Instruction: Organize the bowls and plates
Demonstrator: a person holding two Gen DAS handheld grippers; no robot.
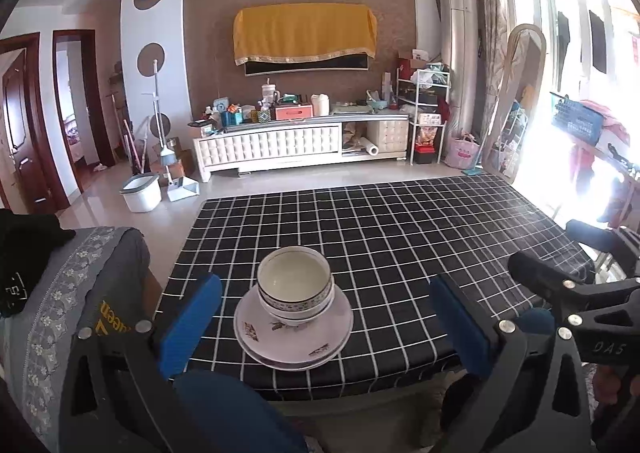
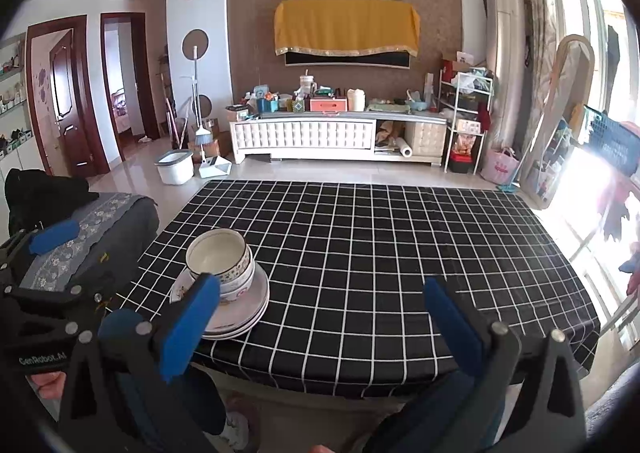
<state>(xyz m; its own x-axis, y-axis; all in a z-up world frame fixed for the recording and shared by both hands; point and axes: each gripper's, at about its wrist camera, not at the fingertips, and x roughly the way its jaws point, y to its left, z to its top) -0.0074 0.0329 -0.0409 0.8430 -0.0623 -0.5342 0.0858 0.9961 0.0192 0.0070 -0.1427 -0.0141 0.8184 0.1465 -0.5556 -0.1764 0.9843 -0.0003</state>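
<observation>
Nested white bowls (image 1: pixel 295 285) with patterned rims sit on stacked white plates (image 1: pixel 256 333) near the front left of the table with a black grid cloth (image 1: pixel 400 237). My left gripper (image 1: pixel 325 293) is open, its blue pads wide apart on either side of the stack and short of it, touching nothing. In the right wrist view the bowls (image 2: pixel 220 257) and plates (image 2: pixel 252 309) lie at the left. My right gripper (image 2: pixel 324 297) is open and empty over the table's front edge, its left pad (image 2: pixel 192 321) overlapping the stack in the picture. The table (image 2: pixel 400 245) is otherwise bare.
A grey-covered seat (image 1: pixel 72 293) with a black garment (image 1: pixel 28 241) stands left of the table. Beyond the far edge are a white bucket (image 1: pixel 141 193), a dustpan, a white TV cabinet (image 1: pixel 280 145), a shelf rack and a leaning mirror (image 1: pixel 516 101). Bright windows are on the right.
</observation>
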